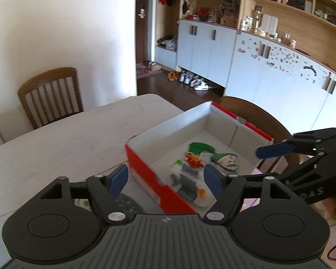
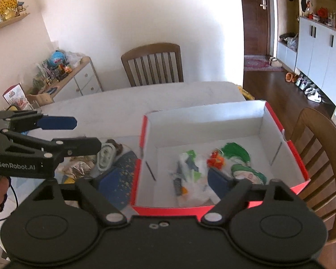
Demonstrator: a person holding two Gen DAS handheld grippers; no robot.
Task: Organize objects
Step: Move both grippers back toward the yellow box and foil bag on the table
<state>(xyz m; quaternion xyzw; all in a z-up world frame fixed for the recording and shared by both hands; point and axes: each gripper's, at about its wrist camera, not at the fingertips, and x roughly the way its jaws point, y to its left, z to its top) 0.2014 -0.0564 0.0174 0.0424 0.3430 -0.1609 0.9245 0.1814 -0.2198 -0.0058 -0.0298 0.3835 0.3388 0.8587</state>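
A red cardboard box (image 1: pixel 145 174) (image 2: pixel 277 121) with a white inside stands on the pale table. In it lie a green-hatted face figure (image 1: pixel 227 160) (image 2: pixel 248 172), a green tassel (image 1: pixel 200 148) (image 2: pixel 235 150), an orange trinket (image 1: pixel 193 160) (image 2: pixel 216 159) and a clear plastic packet (image 1: pixel 188 186) (image 2: pixel 190 174). My left gripper (image 1: pixel 165 179) is open and empty, its jaws astride the box's near wall. My right gripper (image 2: pixel 165 181) is open and empty above the box's near edge. Each gripper shows in the other's view, the right one (image 1: pixel 266 150) and the left one (image 2: pixel 76 134).
Left of the box lie loose items: a dark blue patterned pouch (image 2: pixel 123 168), a foil wrapper (image 2: pixel 78 168) and a clear packet (image 2: pixel 105 157). Wooden chairs stand at the far side (image 2: pixel 152 65) and right side (image 2: pixel 320 157) of the table (image 1: pixel 56 139).
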